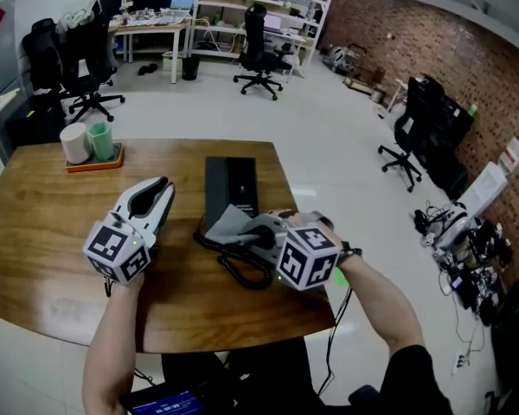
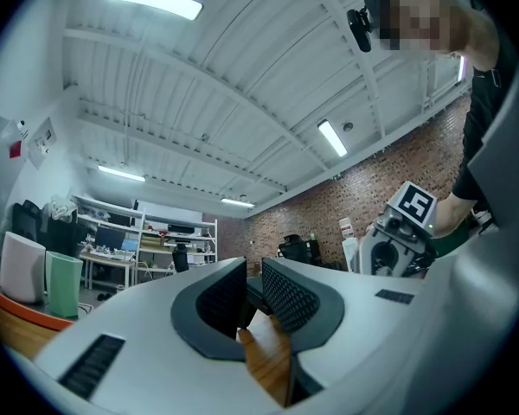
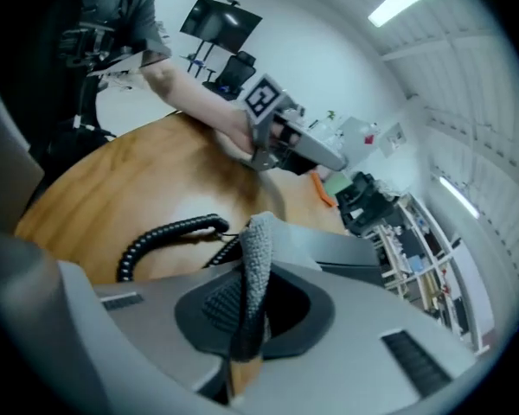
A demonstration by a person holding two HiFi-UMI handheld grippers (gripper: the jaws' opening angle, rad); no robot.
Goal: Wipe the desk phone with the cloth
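Note:
A black desk phone [image 1: 229, 180] lies in the middle of the wooden table [image 1: 43, 232], its coiled cord [image 1: 242, 271] looping toward me. My right gripper [image 1: 258, 234] is shut on a grey cloth [image 1: 232, 225], which rests on the phone's near end. In the right gripper view the cloth [image 3: 258, 258] stands pinched between the pads, with the cord [image 3: 169, 232] just beyond. My left gripper [image 1: 160, 188] hovers left of the phone, apart from it. Its jaws [image 2: 253, 271] are shut down to a thin slit with nothing in it.
An orange tray [image 1: 95, 164] with a white cup [image 1: 73, 143] and a green cup [image 1: 102, 140] sits at the table's far left. The table's front edge [image 1: 199, 340] is close to me. Office chairs [image 1: 258, 50] and shelves stand on the floor beyond.

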